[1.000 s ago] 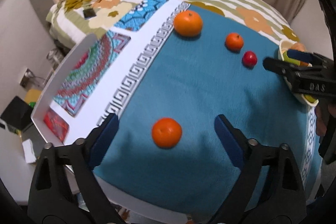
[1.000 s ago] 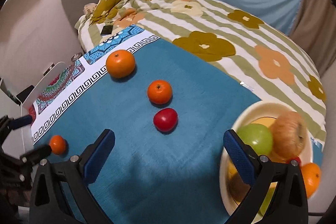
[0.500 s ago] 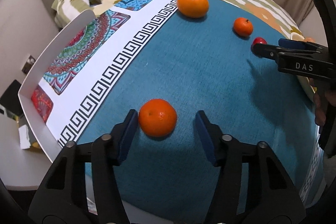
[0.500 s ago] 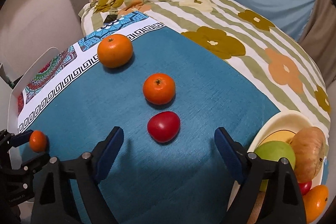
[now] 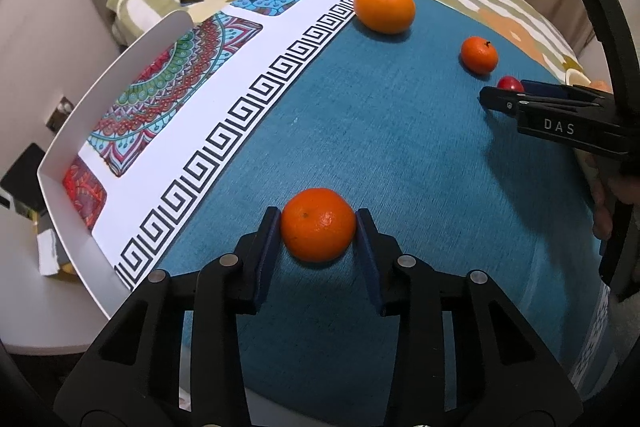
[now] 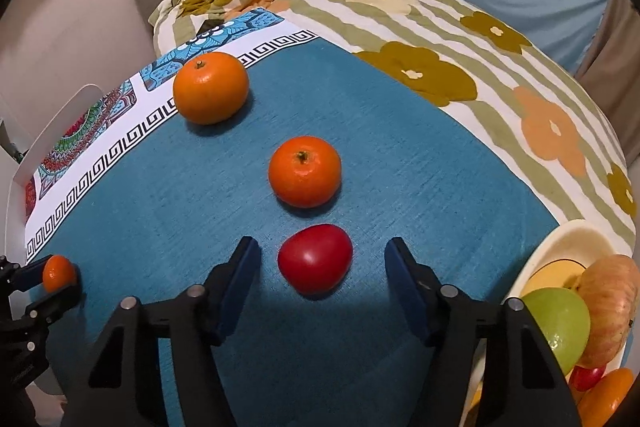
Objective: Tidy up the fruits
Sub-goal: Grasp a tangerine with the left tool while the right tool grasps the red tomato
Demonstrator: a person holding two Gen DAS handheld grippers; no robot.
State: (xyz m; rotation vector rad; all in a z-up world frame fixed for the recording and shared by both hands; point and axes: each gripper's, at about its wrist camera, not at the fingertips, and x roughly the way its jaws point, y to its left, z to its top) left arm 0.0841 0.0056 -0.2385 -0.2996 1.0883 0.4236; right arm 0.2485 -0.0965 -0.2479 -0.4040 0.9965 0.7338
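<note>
My left gripper (image 5: 317,227) is shut on a small orange mandarin (image 5: 318,224) that rests on the teal cloth (image 5: 380,155); both pads touch its sides. It also shows at the far left of the right wrist view (image 6: 59,272). My right gripper (image 6: 322,261) is open, its fingers on either side of a red fruit (image 6: 315,263) with gaps on both sides. A medium mandarin (image 6: 305,177) lies just beyond it, and a large orange (image 6: 211,87) lies farther back left. A cream bowl (image 6: 560,247) at the right holds a green apple, a russet apple and other fruit.
A white tray (image 5: 104,91) with patterned paper borders the cloth on the left. A flowered, striped blanket (image 6: 460,39) covers the bed behind. The right gripper's body (image 5: 560,115) reaches in from the right of the left wrist view.
My left gripper has closed onto the small mandarin. My right gripper has moved forward so the red fruit now sits between its narrowing fingers.
</note>
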